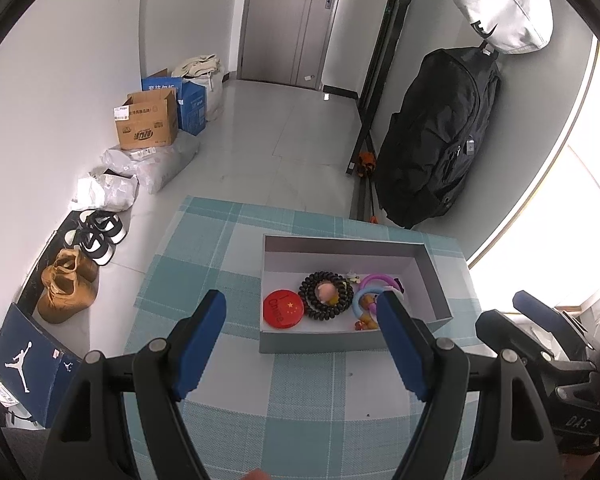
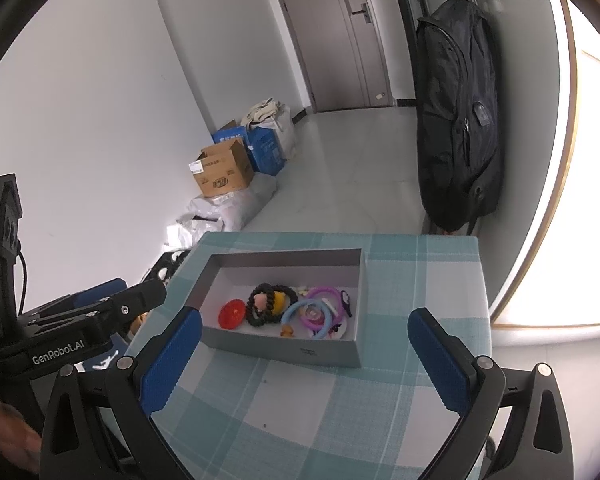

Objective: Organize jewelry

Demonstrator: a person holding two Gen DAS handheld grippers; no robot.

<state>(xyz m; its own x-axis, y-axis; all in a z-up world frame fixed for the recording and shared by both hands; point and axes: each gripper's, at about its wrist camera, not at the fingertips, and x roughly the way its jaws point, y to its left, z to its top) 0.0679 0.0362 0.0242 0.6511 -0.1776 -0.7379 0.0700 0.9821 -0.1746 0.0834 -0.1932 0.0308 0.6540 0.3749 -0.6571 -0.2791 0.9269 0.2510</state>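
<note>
A grey open box (image 1: pixel 430 276) (image 2: pixel 320 354) stands on the checked tablecloth. Inside lie a red round badge (image 1: pixel 283 307) (image 2: pixel 231 313), a black bead bracelet (image 1: pixel 326 294) (image 2: pixel 263 305), a blue ring (image 1: pixel 360 300) (image 2: pixel 294 310), a purple ring (image 1: pixel 376 279) (image 2: pixel 326 294) and small charms. My left gripper (image 1: pixel 302 308) is open and empty, held above the table just in front of the box. My right gripper (image 2: pixel 304 326) is open and empty, in front of the box; it also shows at the right in the left wrist view (image 1: pixel 540 312).
The table with teal checked cloth (image 1: pixel 300 392) (image 2: pixel 340 408) ends near the box's far side. On the floor at left are shoes (image 1: pixel 70 280), a Jordan shoebox (image 1: pixel 28 360), parcels and cardboard boxes (image 1: pixel 148 120). A black backpack (image 1: pixel 436 136) (image 2: pixel 456 120) hangs at right.
</note>
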